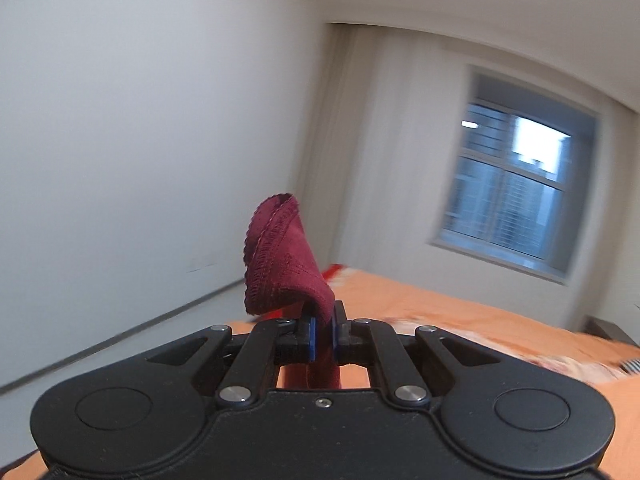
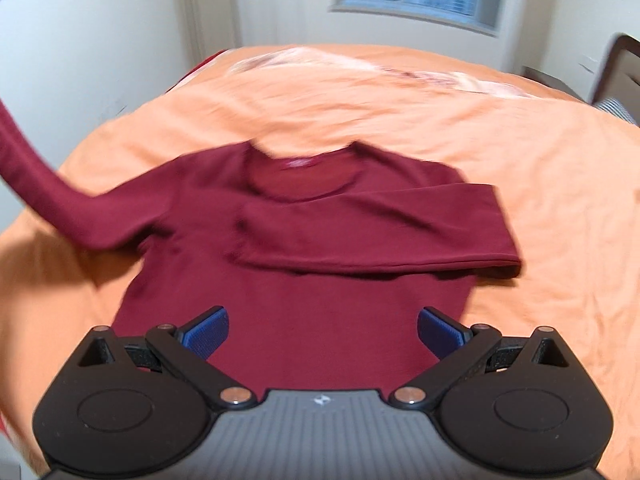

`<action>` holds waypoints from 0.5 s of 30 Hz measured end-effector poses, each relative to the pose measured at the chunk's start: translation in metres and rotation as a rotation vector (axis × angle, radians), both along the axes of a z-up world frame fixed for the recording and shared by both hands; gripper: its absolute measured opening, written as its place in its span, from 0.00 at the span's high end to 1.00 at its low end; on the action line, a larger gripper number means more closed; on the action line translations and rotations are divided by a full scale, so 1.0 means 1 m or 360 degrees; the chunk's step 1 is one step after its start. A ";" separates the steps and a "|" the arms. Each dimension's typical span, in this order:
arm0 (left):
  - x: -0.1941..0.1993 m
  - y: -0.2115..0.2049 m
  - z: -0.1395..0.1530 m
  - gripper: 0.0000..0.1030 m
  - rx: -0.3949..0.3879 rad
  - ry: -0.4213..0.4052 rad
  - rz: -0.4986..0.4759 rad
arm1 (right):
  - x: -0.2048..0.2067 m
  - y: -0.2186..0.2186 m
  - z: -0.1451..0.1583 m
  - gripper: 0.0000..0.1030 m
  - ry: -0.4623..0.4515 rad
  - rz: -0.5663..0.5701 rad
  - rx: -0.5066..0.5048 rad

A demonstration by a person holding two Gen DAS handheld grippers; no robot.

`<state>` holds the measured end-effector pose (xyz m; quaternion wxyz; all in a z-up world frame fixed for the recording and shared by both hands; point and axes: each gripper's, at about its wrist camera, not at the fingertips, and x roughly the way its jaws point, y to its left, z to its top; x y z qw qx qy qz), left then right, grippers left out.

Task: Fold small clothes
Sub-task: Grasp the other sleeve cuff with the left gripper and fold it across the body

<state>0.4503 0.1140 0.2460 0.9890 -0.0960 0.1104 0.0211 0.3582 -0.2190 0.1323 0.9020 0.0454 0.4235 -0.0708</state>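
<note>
- A dark red long-sleeved shirt (image 2: 304, 280) lies flat on an orange bedspread (image 2: 520, 160), filling the middle of the right wrist view, neckline toward the top of the frame.
- One sleeve (image 2: 380, 232) is folded across the chest, running from the centre out to the right, its cuff end resting at the shirt's right edge.
- The other sleeve (image 2: 44, 188) rises off the bed and stretches up toward the upper left edge of the frame, blurred.
- In the left wrist view the cuff (image 1: 280, 260) of that sleeve stands up in the centre of the frame, its stitched hem showing, with more red fabric hanging below the fingers.
- The left gripper (image 1: 323, 332) has its jaws together, clamped on the sleeve cloth between the blue pads (image 1: 312, 338).
- The right gripper (image 2: 322, 330) sits at the bottom centre of its view, jaws wide apart and empty, the blue pads (image 2: 208, 330) over the shirt's lower body; whether they touch the cloth I cannot tell.
- Beyond the bed, a window (image 1: 516, 184) sits in the right half of the left view, with a pale curtain (image 1: 384, 152) beside it and a white wall (image 1: 140, 120) filling the left.
- A dark piece of furniture (image 2: 624, 64) shows at the far right edge of the right view.
</note>
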 end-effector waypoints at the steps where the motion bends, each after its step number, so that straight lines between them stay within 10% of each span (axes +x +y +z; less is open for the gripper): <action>1: 0.003 -0.015 0.003 0.93 0.0015 0.0002 -0.0060 | -0.002 -0.009 0.002 0.00 -0.0013 -0.0036 0.0007; 15: 0.043 -0.190 -0.089 0.91 0.0120 0.0382 -0.0553 | -0.044 -0.107 0.006 0.00 0.0004 -0.0397 -0.0046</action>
